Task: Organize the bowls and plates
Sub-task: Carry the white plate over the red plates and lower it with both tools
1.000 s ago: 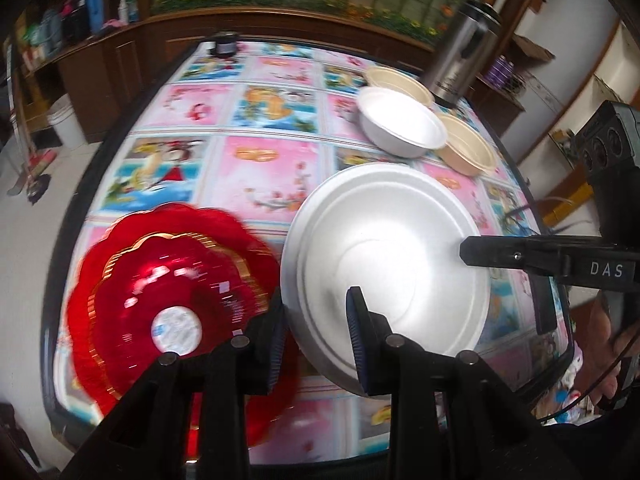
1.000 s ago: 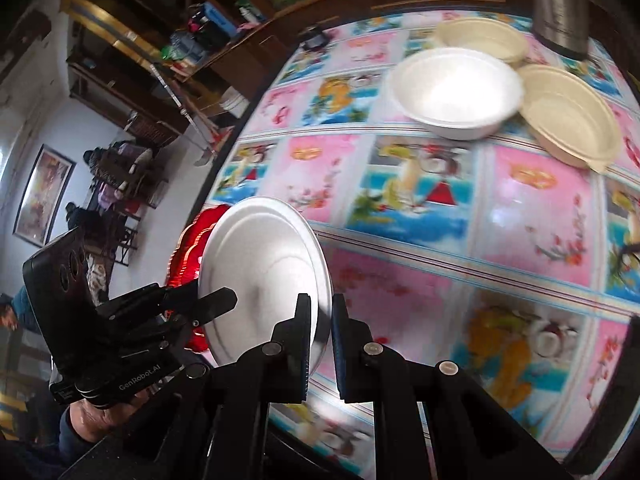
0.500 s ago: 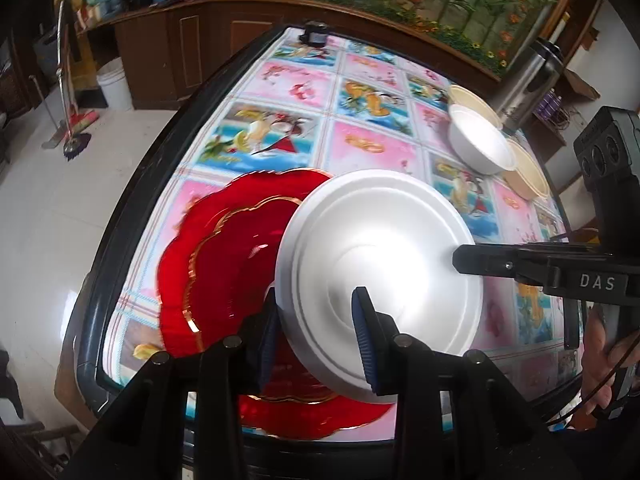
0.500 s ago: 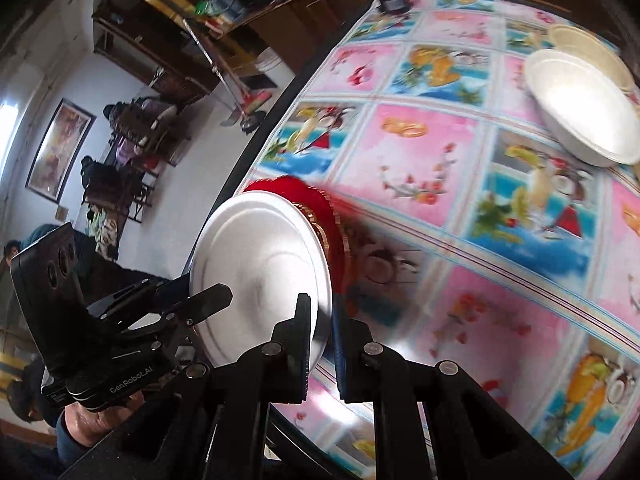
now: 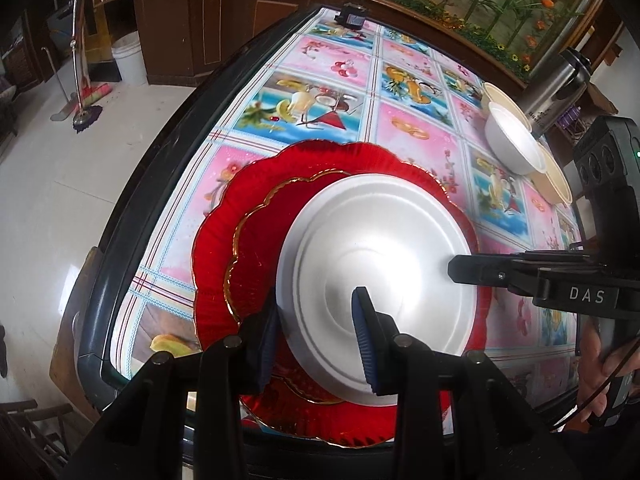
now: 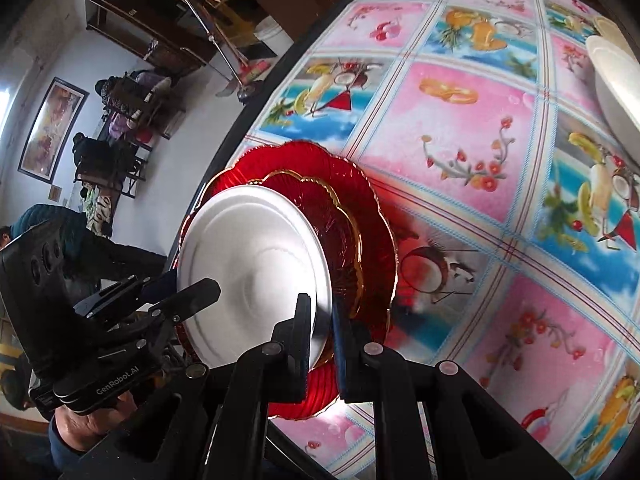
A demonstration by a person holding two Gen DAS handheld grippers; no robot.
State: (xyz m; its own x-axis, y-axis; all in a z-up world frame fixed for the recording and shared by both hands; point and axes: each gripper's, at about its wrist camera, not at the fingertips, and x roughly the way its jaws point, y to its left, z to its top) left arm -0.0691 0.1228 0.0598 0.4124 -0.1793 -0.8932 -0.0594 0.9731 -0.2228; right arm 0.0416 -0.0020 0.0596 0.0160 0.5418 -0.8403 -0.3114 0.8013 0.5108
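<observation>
A white foam plate [image 5: 380, 256] hangs tilted just above two stacked red plates: a small gold-rimmed one [image 5: 264, 232] on a large scalloped one [image 5: 224, 232]. My left gripper [image 5: 316, 328] is shut on the white plate's near rim, one blue pad on top and one at its edge. My right gripper [image 6: 322, 320] is shut tight on the opposite rim of the white plate [image 6: 256, 272]. In the right wrist view the red plates [image 6: 376, 216] show beyond it, and the left gripper [image 6: 188, 286] clamps its far side. Whether the plate touches the red ones is hidden.
A white bowl [image 5: 512, 144] sits between two cream bowls [image 5: 556, 180] at the far right, beside a steel flask [image 5: 556, 88]. The table's dark edge [image 5: 132, 216] runs close to the left of the red plates. A small black object [image 5: 352, 16] sits at the far edge.
Both grippers have carried the white plate leftward and down, from beside the red plates to directly over them. The bowls now lie farther away.
</observation>
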